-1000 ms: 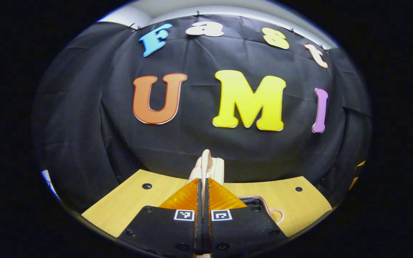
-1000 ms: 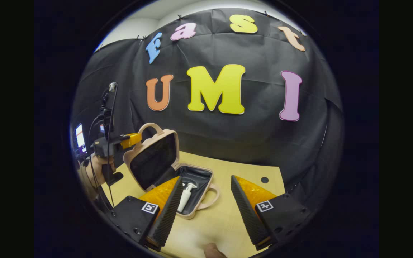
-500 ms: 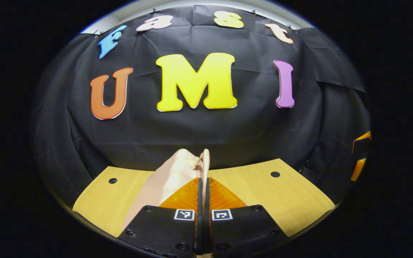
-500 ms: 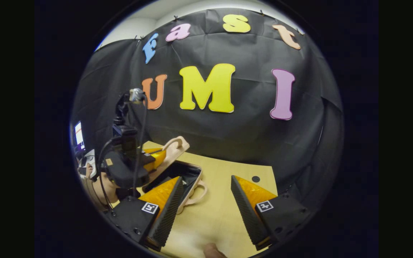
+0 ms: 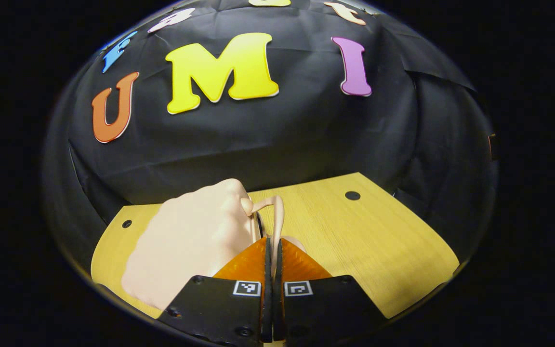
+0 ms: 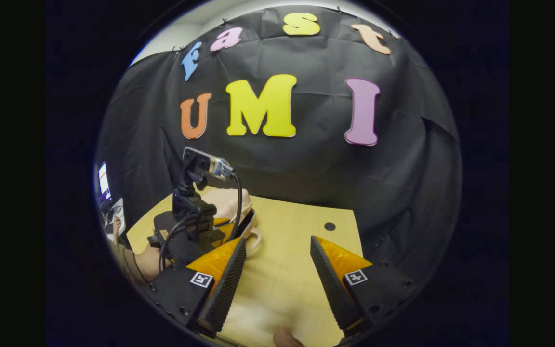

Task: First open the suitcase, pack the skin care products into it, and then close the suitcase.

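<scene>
Left gripper view: the left claw (image 5: 272, 246) pinches the handle (image 5: 277, 219) of the pink suitcase (image 5: 191, 246), whose lid lies nearly down on the wooden worktop (image 5: 378, 250). The right claw (image 6: 277, 262) is spread, hovering nearby.

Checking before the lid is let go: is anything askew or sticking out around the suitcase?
Nothing stands out. The left gripper is shut on the lid handle of the suitcase, whose lid is almost down; nothing pokes from the seam.

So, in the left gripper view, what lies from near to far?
Left claw shut on the suitcase handle → suitcase lid → bare wooden table → table hole → black cloth wall.
</scene>
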{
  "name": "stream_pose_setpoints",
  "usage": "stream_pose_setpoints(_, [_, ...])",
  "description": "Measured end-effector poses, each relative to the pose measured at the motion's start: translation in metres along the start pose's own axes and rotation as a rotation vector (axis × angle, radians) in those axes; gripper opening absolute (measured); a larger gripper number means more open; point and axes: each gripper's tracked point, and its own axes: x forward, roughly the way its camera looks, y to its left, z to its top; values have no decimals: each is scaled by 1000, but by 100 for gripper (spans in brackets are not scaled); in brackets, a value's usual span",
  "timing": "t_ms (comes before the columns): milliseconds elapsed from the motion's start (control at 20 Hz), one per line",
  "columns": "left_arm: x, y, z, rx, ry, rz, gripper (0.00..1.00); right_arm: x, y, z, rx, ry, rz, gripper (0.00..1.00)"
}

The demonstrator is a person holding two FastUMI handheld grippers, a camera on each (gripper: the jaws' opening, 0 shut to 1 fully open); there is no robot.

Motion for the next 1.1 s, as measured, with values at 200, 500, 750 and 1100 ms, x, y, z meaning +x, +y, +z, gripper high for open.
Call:
stream_pose_setpoints(200, [17,-5,-18,-7,53,18,4,-8,-28,-14,14,21,-31,80])
stream_pose_setpoints(500, [23,-24,-27,-85,100,1,24,-21,-57,-21,39,18,-59,80])
stream_pose_setpoints(750, [-15,-23,15,-168,24,-1,67,-33,-66,2,74,-43,-97,80])
stream_pose_setpoints(1100, [-128,53,91,-178,-171,86,98,-51,-11,60,29,-185,-134,80])
